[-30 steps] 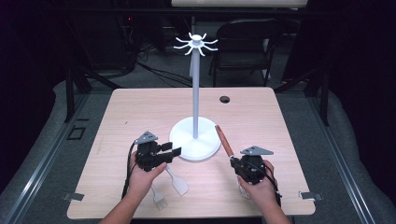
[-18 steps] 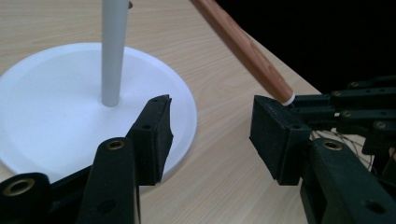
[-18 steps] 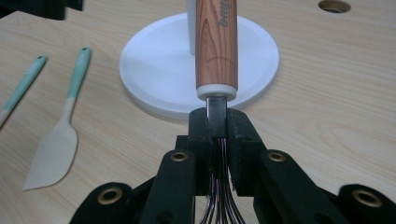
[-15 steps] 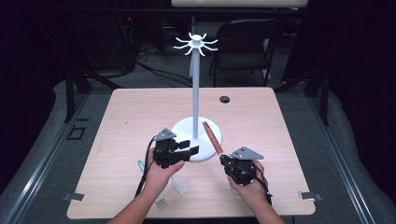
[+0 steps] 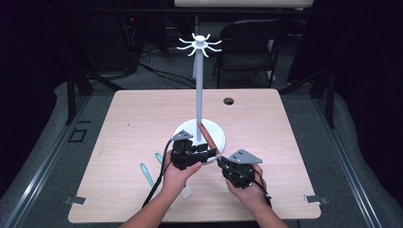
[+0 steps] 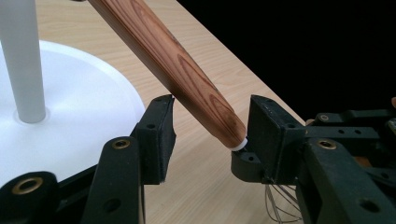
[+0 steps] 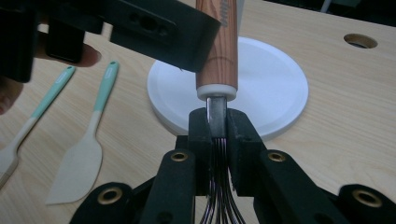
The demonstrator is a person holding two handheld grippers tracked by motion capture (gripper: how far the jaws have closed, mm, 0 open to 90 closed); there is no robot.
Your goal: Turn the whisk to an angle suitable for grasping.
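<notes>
Right gripper (image 7: 218,119) clenches the whisk (image 7: 218,51) by its wires; left gripper (image 6: 210,135), released, straddles the wooden handle above the stand's base (image 6: 84,107), table edge (image 6: 243,65) near.

Bright table in a dark room; sharp centre, soft close-ups

From the high view, light falls from above onto the pale wooden table (image 5: 142,128), which is evenly lit with only faint, short shadows beside the white stand base (image 5: 216,135), while the room behind sinks into near black; the picture is slightly soft and grainy. In the left gripper view the wooden handle (image 6: 187,74) is crisp with a mild sheen, the nearest jaw parts blur, and the background beyond the table edge is black. In the right gripper view the teal spatulas (image 7: 88,140) look a little soft, and the dark gripper overhead is blurred and shadowed.
</notes>
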